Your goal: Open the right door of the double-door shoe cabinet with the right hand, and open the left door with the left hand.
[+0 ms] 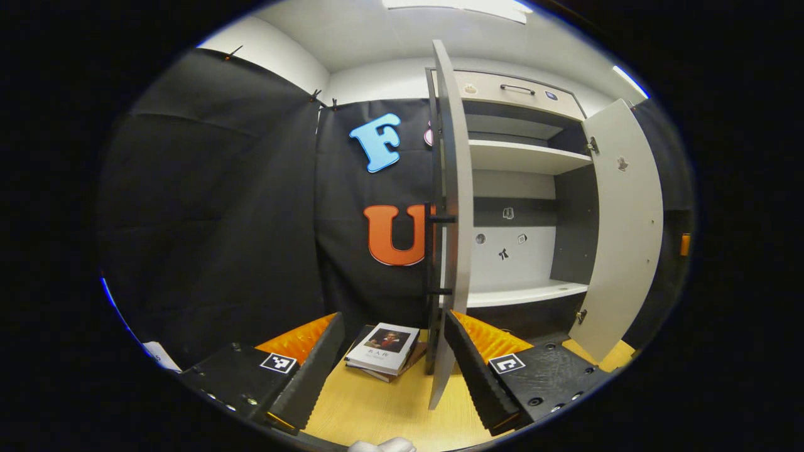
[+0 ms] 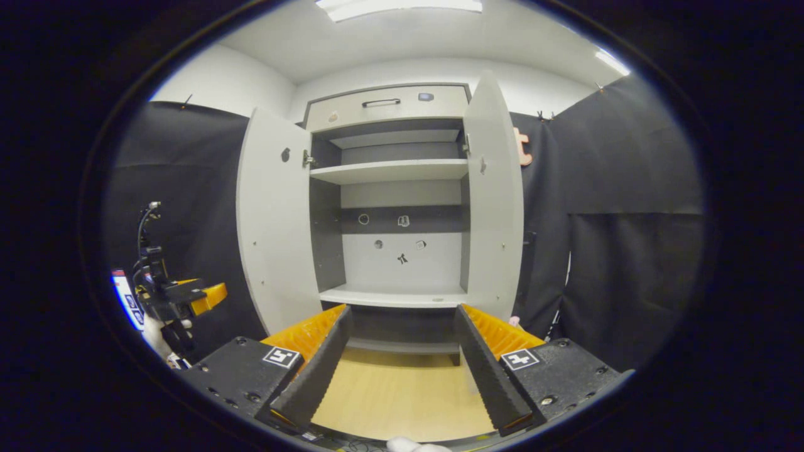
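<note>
The shoe cabinet (image 2: 402, 169) stands with both doors swung out. In the right gripper view its left door (image 2: 273, 232) and right door (image 2: 496, 207) flank bare shelves. My right gripper (image 2: 403, 312) is open, well in front of the cabinet and centred on it. In the left gripper view the left door (image 1: 453, 188) is seen edge-on, its black bar handle (image 1: 433, 254) facing left. Its lower edge sits between the spread fingers of my open left gripper (image 1: 394, 320), close to the right finger (image 1: 477, 370). The right door (image 1: 622, 232) hangs open beyond.
Two books (image 1: 386, 348) lie stacked on the wooden floor (image 1: 377, 408) just left of the left door. A drawer with a handle (image 2: 381, 102) tops the cabinet. Black cloth walls close in on both sides. My left gripper (image 2: 169, 298) shows at far left in the right gripper view.
</note>
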